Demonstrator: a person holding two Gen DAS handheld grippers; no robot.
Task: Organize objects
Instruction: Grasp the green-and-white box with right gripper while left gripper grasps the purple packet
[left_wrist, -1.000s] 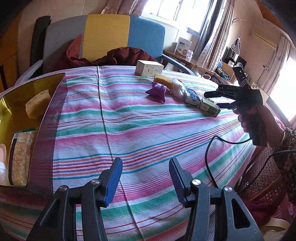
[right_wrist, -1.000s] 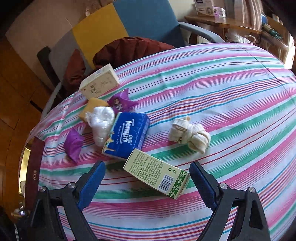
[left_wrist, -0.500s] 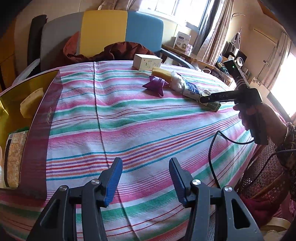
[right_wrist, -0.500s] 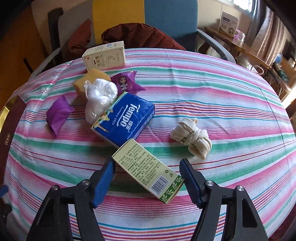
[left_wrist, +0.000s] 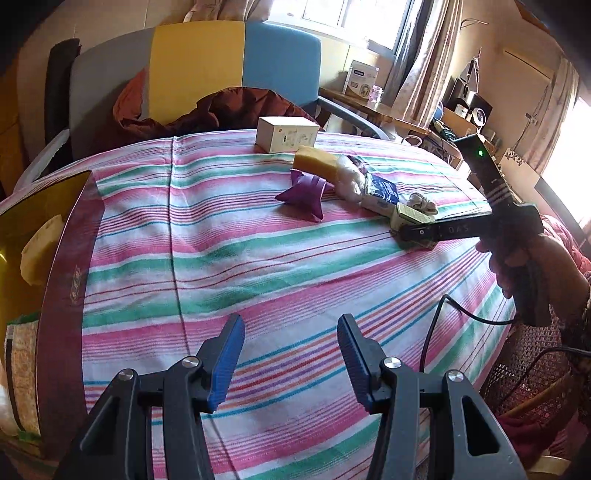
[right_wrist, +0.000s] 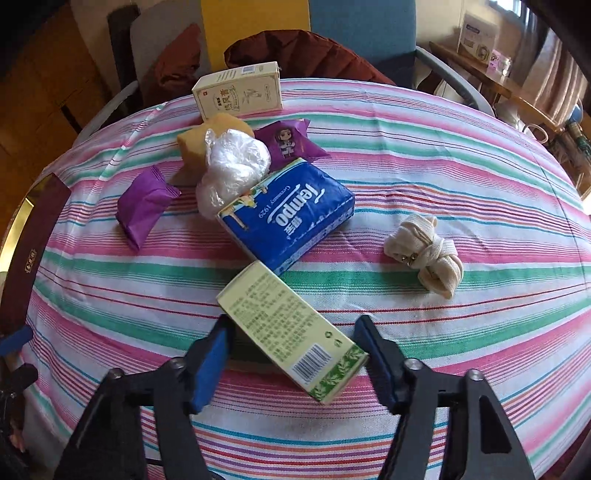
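A green and cream carton (right_wrist: 291, 336) lies flat on the striped tablecloth (right_wrist: 424, 177). My right gripper (right_wrist: 295, 354) is open, low over the cloth, with a finger on each side of the carton. Behind it lie a blue Tempo tissue pack (right_wrist: 288, 218), a knotted cream strap (right_wrist: 424, 251), a clear plastic bundle (right_wrist: 232, 166), a yellow sponge (right_wrist: 195, 147), two purple sachets (right_wrist: 142, 206) and a white box (right_wrist: 240, 92). My left gripper (left_wrist: 291, 354) is open and empty above the cloth's near edge. It sees the right gripper (left_wrist: 413, 232) at the carton (left_wrist: 406, 216).
A gold tray (left_wrist: 22, 214) with a dark red rim sits at the table's left, holding a yellow sponge (left_wrist: 37, 251) and a snack packet (left_wrist: 22, 373). A colour-block chair (left_wrist: 199, 62) with a dark red garment stands behind the table. A black cable (left_wrist: 443, 314) hangs at the right.
My right gripper has come down and forward and narrowed, so its fingers now straddle the carton. My left gripper has stayed open and nearly still.
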